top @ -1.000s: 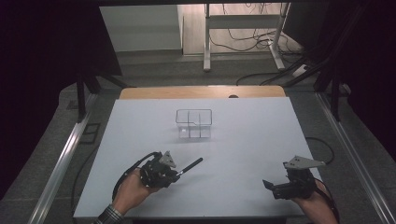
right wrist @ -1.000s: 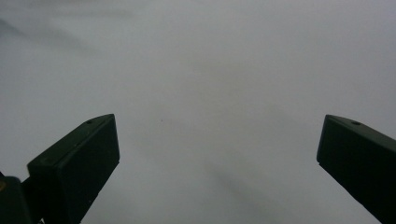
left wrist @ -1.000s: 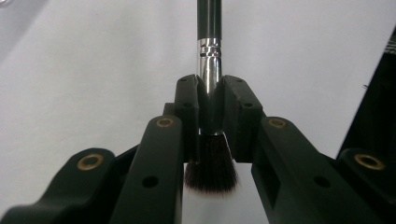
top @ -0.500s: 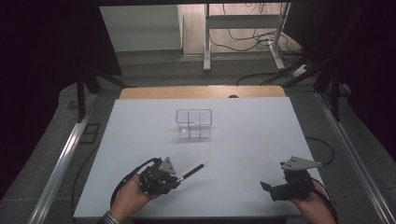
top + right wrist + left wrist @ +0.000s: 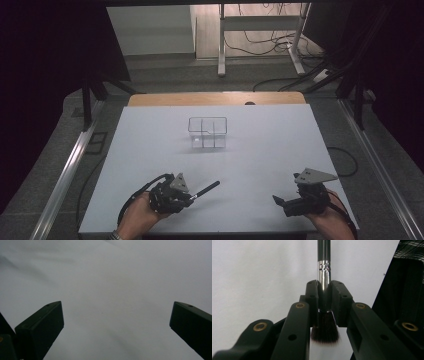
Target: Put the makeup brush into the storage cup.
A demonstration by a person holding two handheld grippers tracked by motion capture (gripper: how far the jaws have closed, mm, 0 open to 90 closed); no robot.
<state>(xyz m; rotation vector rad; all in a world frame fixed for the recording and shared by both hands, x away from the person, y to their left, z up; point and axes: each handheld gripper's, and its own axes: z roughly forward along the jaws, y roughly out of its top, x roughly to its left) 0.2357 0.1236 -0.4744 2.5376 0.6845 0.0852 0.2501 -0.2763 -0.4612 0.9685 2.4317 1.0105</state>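
Near the table's [image 5: 150,150] front edge, the left gripper [image 5: 192,196] pinches a brush [image 5: 323,277] by its ferrule, handle aimed right and away; the organizer [image 5: 207,132] lies beyond it, mid-table. The right gripper [image 5: 280,202], spread and empty, sits farther off.

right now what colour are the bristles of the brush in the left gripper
Dark brown-black bristles, clearest in the left gripper view.

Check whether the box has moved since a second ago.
No. The box stands at the same spot on the white table, the same gap from the wooden edge behind it.
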